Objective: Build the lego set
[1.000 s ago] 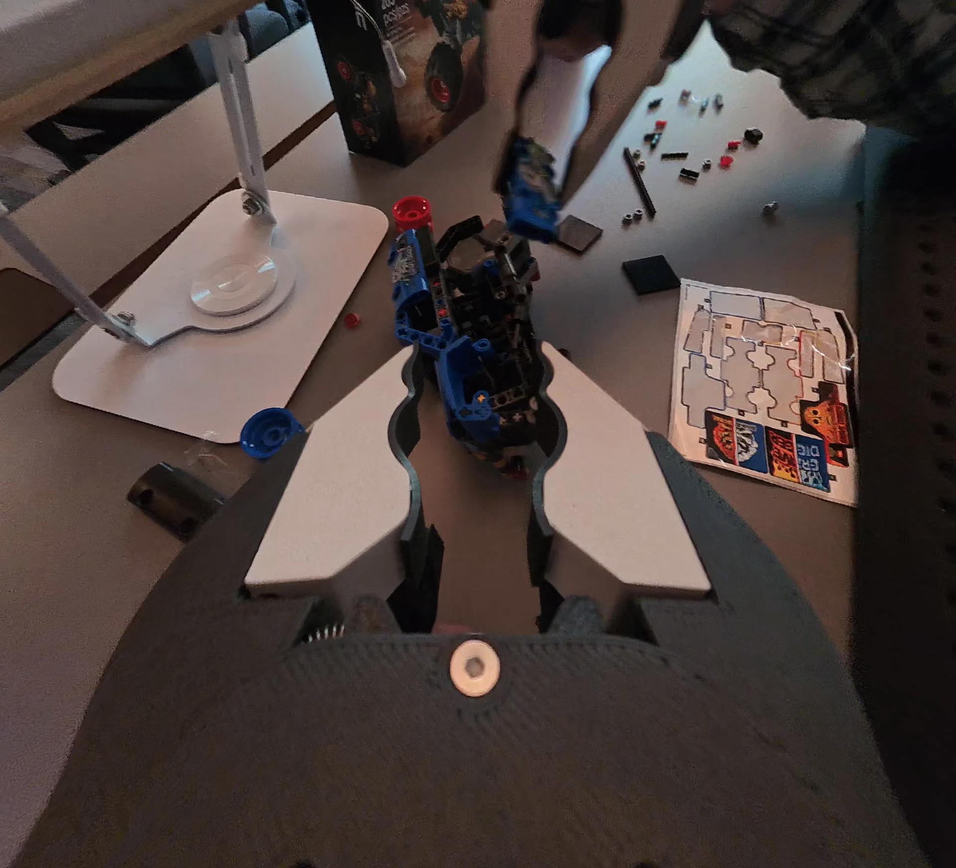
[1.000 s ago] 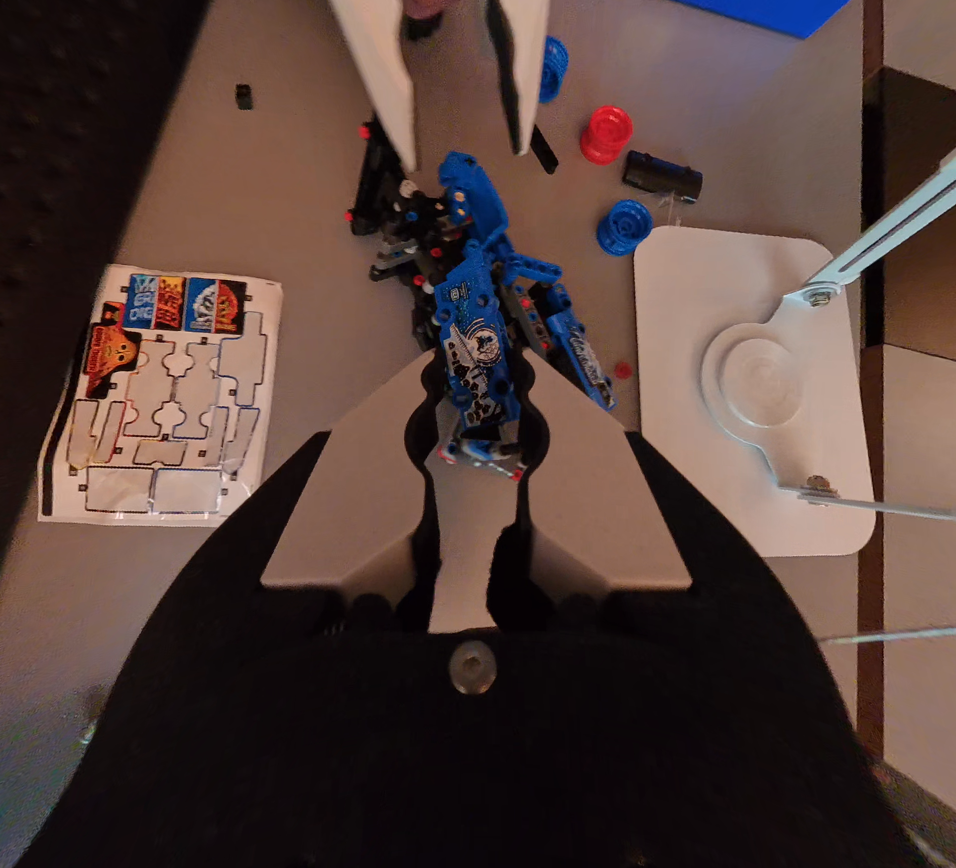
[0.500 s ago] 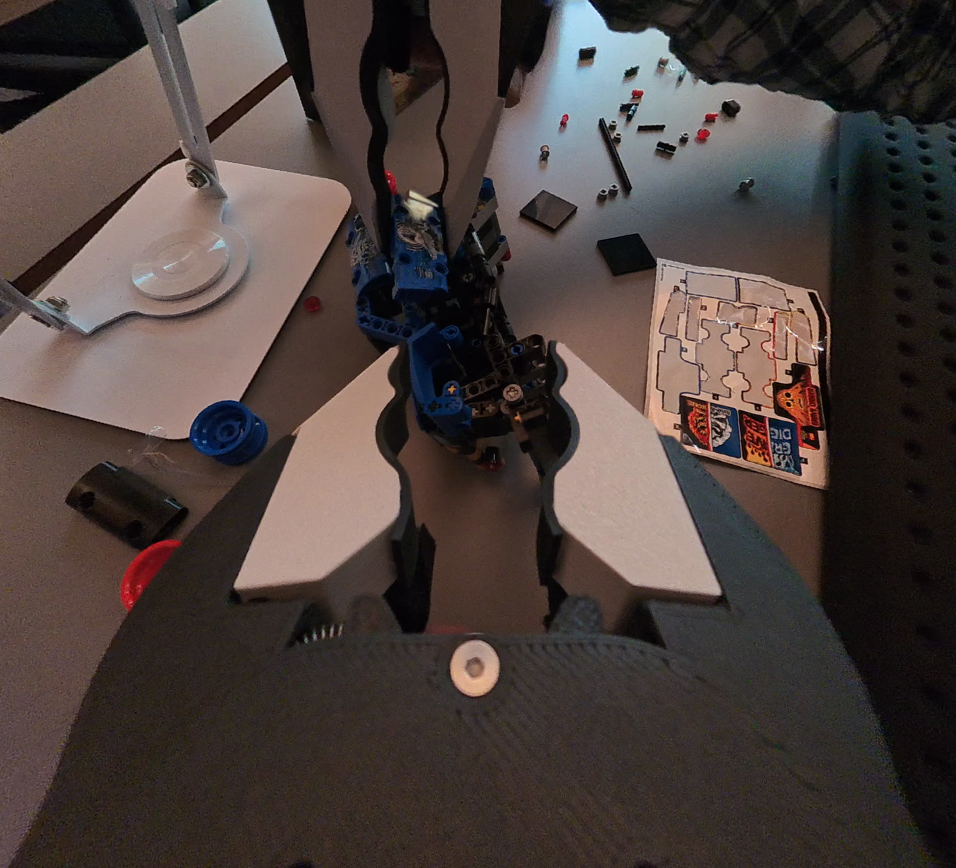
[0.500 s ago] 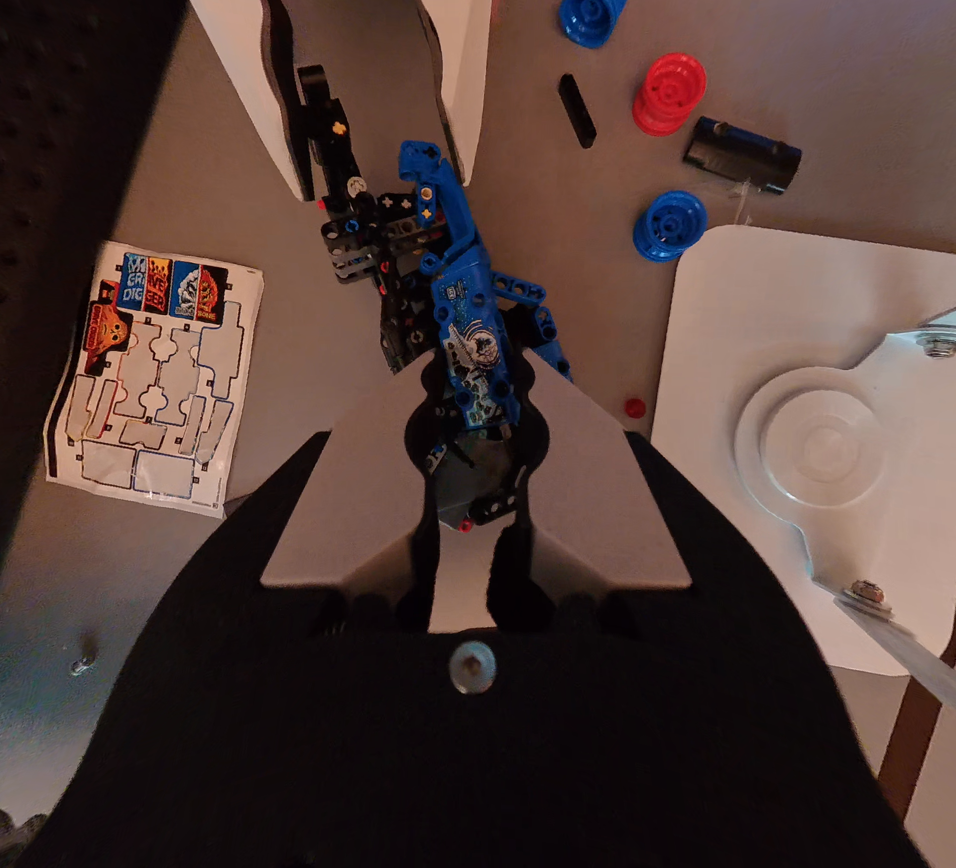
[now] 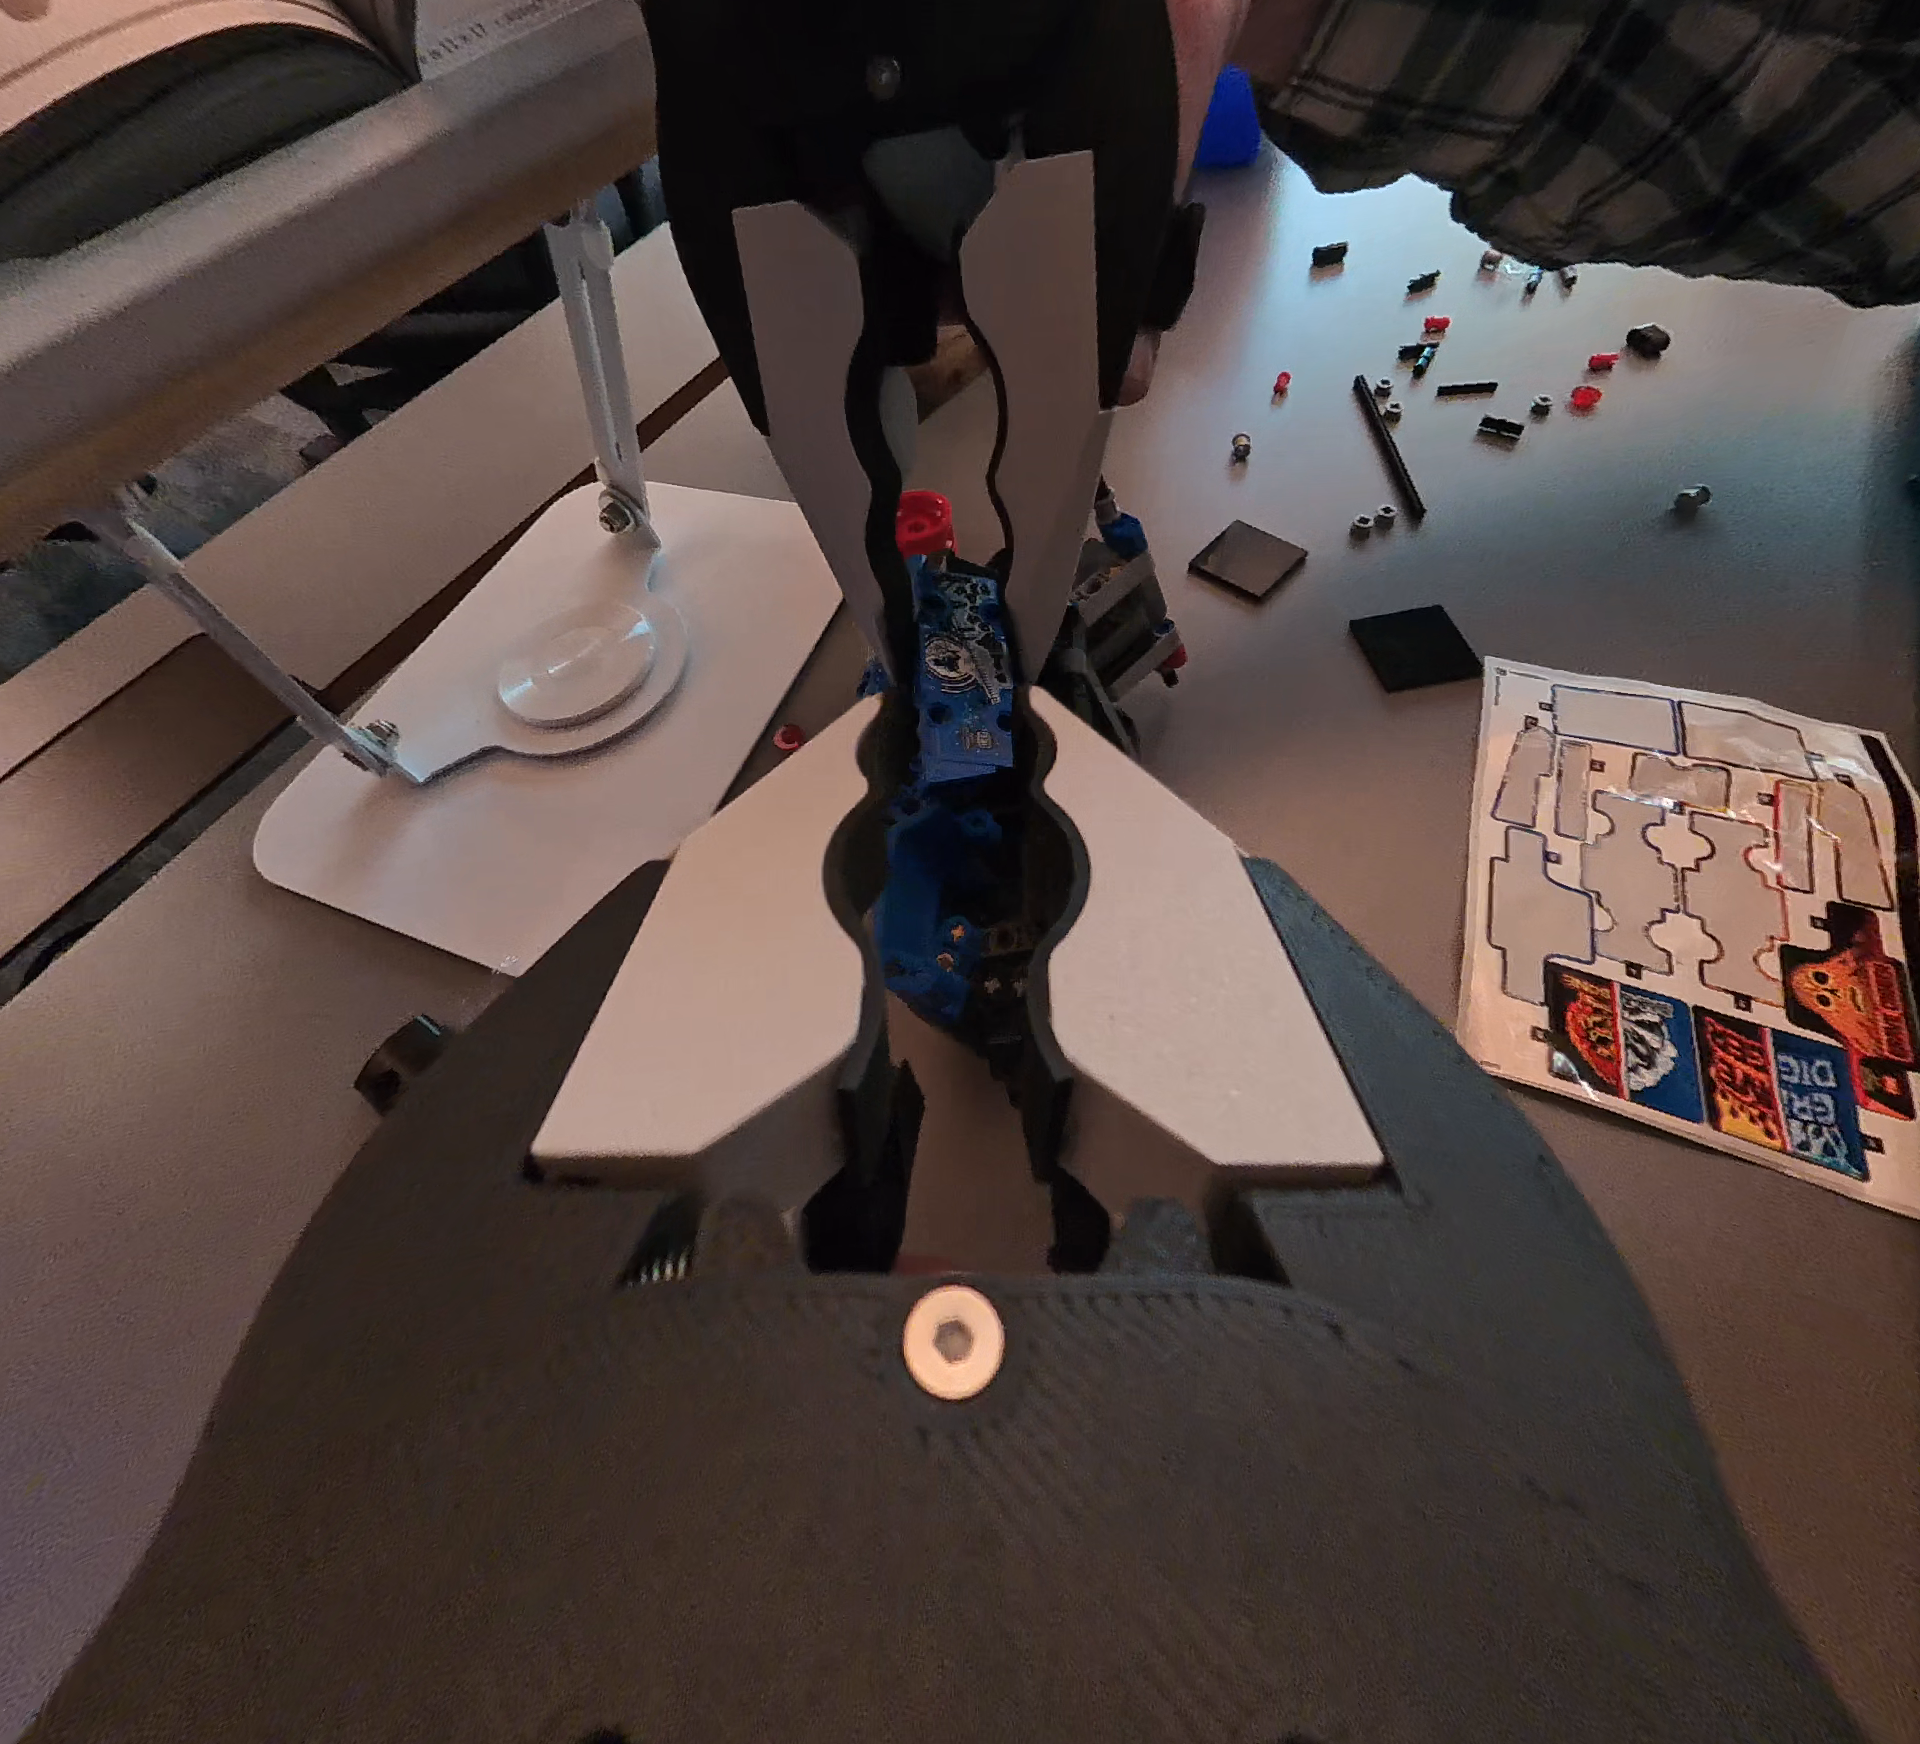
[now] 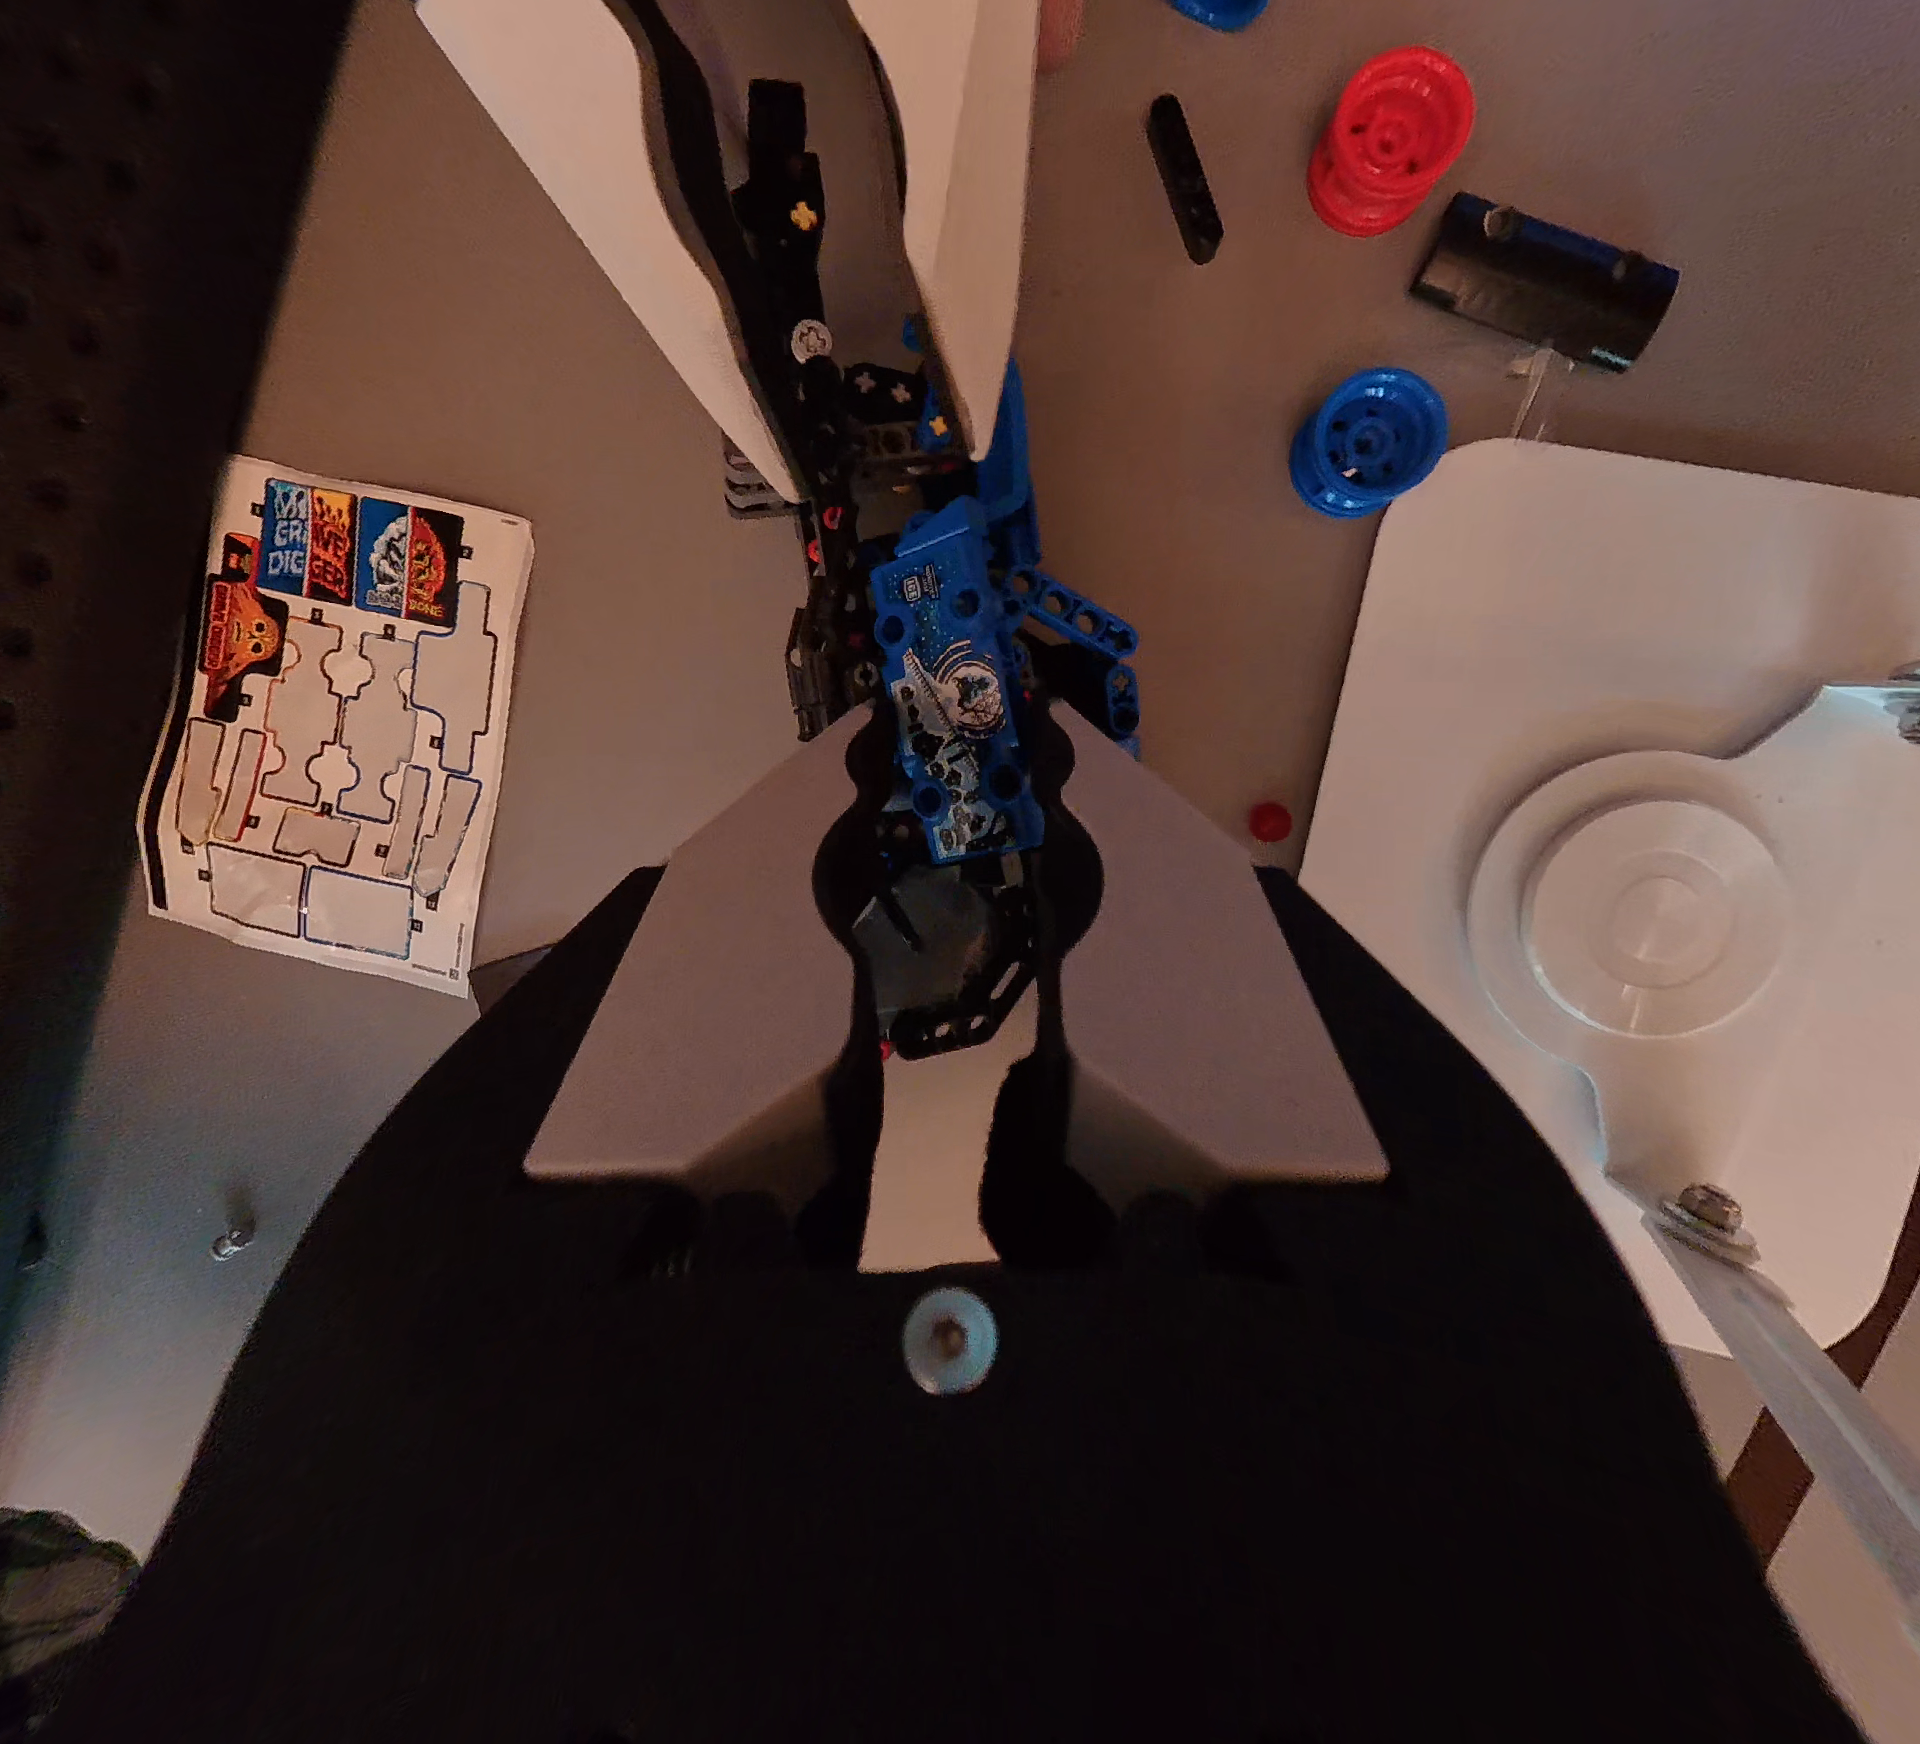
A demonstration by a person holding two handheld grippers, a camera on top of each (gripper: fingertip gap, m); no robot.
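The partly built blue and black lego model point(image 5: 956, 738) lies on the grey table between the two grippers. My left gripper point(image 5: 951, 718) is shut on its black frame end; in the right wrist view it comes in from the top point(image 6: 878, 468). My right gripper point(image 6: 961, 723) is shut on the model's blue printed panel point(image 6: 951, 686); in the left wrist view it reaches down from the top point(image 5: 956, 655). The two grippers' tips almost meet over the model. The fingers hide much of it.
A sticker sheet point(image 6: 332, 718) lies on one side and a white stand base point(image 6: 1610, 863) on the other. Two blue wheels point(image 6: 1366, 442), a red wheel point(image 6: 1387, 136), a black cylinder point(image 6: 1543, 281) and a black beam point(image 6: 1181, 177) lie loose. Small pieces point(image 5: 1455, 385) and two black tiles point(image 5: 1415, 648) lie beyond. A plaid sleeve point(image 5: 1610, 32) hangs above. The tips of one gripper are about 5 centimeters away from the tips of the other. The red wheel point(image 6: 1387, 136) is about 15 centimeters from both grippers' fingertips.
Both grippers have moved in along the model from opposite ends and their tips now nearly touch. The left gripper's fingers have narrowed onto the model.
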